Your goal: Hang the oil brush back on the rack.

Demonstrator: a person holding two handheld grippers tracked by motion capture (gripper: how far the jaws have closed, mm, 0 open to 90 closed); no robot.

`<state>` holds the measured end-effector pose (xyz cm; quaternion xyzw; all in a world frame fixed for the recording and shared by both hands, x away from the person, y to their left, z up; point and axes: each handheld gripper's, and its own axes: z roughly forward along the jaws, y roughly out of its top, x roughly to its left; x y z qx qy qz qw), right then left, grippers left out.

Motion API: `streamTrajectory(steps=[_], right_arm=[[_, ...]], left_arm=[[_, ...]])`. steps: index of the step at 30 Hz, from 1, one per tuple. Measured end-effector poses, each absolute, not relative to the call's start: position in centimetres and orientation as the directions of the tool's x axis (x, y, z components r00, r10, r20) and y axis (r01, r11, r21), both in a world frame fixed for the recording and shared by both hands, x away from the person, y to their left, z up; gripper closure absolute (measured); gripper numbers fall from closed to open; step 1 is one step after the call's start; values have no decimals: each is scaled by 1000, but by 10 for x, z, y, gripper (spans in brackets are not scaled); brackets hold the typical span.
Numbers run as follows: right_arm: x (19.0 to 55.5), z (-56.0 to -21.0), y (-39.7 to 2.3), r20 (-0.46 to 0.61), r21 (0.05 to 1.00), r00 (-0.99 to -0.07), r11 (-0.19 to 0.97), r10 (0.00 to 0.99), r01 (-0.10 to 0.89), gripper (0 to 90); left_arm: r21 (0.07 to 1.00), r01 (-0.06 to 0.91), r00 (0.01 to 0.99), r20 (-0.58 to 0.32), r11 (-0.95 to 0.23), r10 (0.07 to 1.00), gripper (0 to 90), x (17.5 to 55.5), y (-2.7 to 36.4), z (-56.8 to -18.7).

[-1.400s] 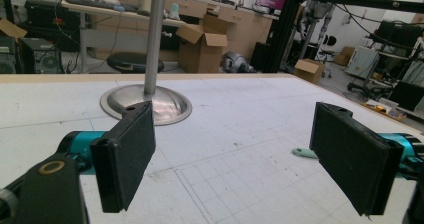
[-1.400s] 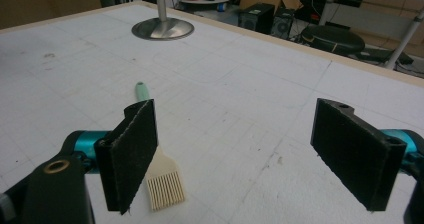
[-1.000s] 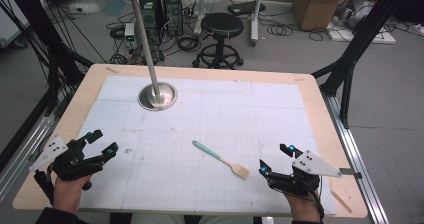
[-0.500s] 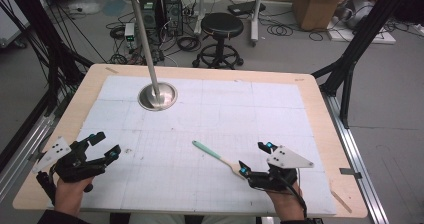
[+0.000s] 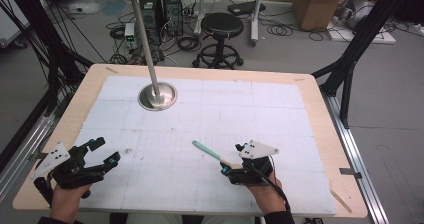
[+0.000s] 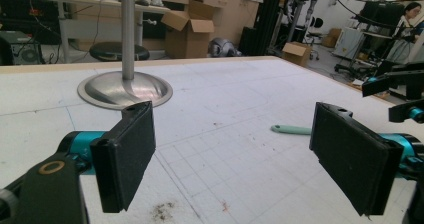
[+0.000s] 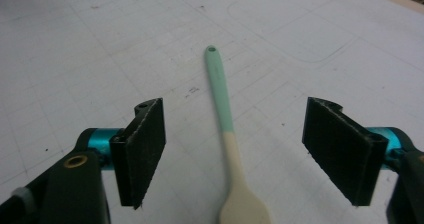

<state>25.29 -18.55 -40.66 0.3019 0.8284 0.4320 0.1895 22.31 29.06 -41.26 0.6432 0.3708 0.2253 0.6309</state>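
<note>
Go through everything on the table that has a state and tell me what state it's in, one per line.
Spoon: lying flat on the mat, between the right gripper's jaws, not gripped.
Right gripper: open, jaws just been closing, pads clear of the spoon.
Left gripper: open, nothing between its jaws.
Stand: upright on its round base.

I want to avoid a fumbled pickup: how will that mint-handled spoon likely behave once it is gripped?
The spoon looks thin and rigid, so probably stiff and light. It lies flat on the table mat, so it seems unlikely to roll. Its narrow, smooth handle might pivot or slip between the right hand-held gripper pads, whose jaws have just been closing around it.
</note>
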Motion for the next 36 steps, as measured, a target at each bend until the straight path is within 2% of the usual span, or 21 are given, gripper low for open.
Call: streamTrajectory(steps=[16,24,25,30,31,34,36], right_arm=[[278,-432,-177,-19,717,-765,542,644,438,414],[283,-437,-176,-24,700,-770,560,638,442,519],[284,-440,-175,-19,692,-776,569,630,444,563],[284,-440,-174,-10,691,-785,572,619,442,649],[284,-440,-173,-8,691,-794,578,608,435,706],[284,-439,-172,1,687,-796,578,606,441,784],[284,-439,-172,8,685,-797,577,605,445,804]], left_arm=[[978,199,627,-181,69,758,189,226,290,-413],[977,201,626,-182,69,758,190,225,289,-414],[977,201,627,-180,66,758,190,225,289,-414],[977,203,627,-181,65,757,191,226,289,-414],[977,204,628,-181,65,757,191,226,289,-414],[977,204,628,-182,65,757,191,226,288,-414],[977,205,626,-182,66,758,191,226,288,-414]])
